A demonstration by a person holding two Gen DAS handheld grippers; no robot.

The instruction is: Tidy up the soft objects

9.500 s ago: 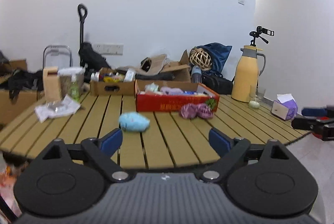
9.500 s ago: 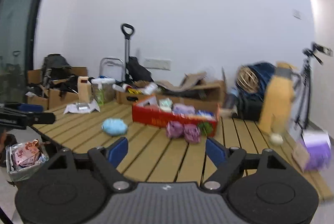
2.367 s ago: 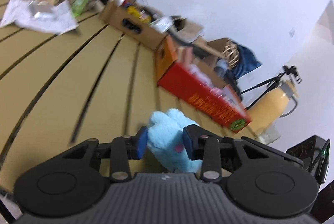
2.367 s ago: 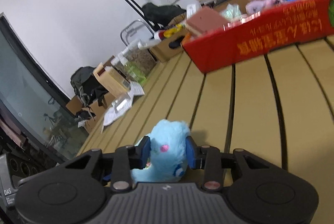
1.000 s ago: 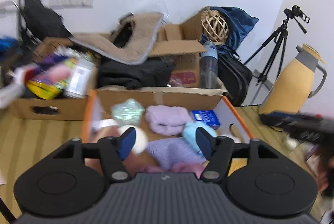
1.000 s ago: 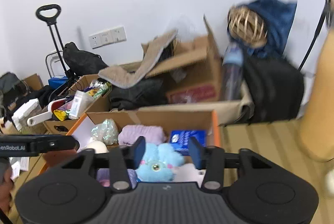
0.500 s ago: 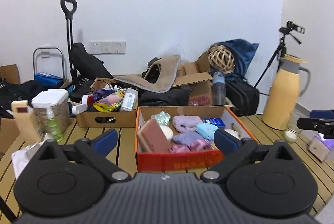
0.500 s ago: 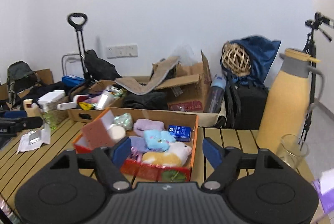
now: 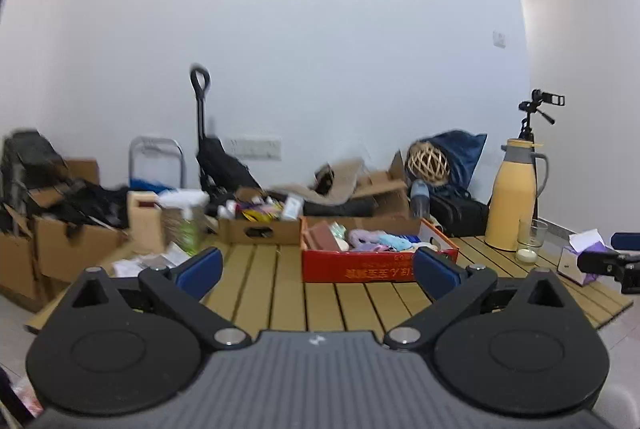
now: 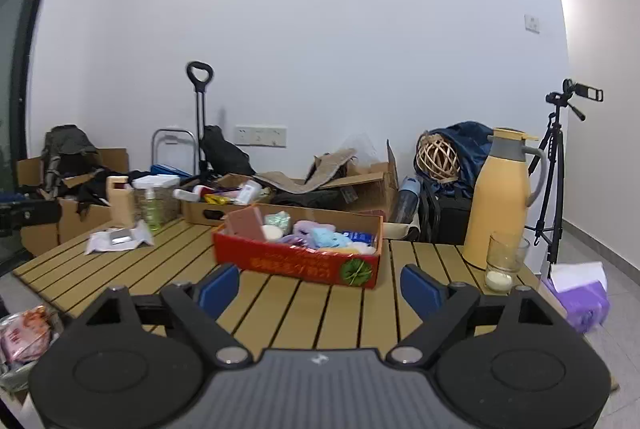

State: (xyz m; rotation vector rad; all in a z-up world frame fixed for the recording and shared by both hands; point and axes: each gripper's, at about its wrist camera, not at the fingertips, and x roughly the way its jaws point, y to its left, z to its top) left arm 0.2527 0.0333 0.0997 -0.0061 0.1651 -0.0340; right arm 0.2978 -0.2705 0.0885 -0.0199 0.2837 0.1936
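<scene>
Both grippers clear of the slatted wooden table (image 10: 304, 313), nothing held in either.

Left gripper (image 9: 316, 265): blue-padded jaws spread wide, nothing btwn them, only bare slats showing in the gap. Right gripper (image 10: 320, 283): jaws have just been opening, wide now, also nothing btwn them.

Task items: soft stuff sits inside the red cardboard tray w/ printed lettering (image 10: 296, 263), mid-table, well apart from both sets of pads. In it, from right wrist cam: light-blue plush toy (image 10: 329, 238), lilac fuzzy cloth (image 10: 308, 228), pale green crinkly bundle (image 10: 279, 220), pinkish-brown block (image 10: 246, 223) leaning at the tray's left end, white round item (image 10: 271, 231), yellow-white plush (image 10: 352, 249) near the front right, mostly hidden by the tray wall. Left wrist cam shows the same tray (image 9: 376, 267), contents blurrier.

Other things on the table: tall yellow thermos jug w/ grey lid (image 10: 502, 197) at the right, clear glass w/ a white candle (image 10: 503, 261) just in front of it. Purple tissue box (image 10: 578, 295) at the right edge, looks off the tabletop but can't tell for sure. White crumpled wrapper (image 10: 120, 239) on the left slats. Brown open cardboard box of bottles (image 10: 218, 203) behind the tray, right by it; touching or not, can't tell.
</scene>
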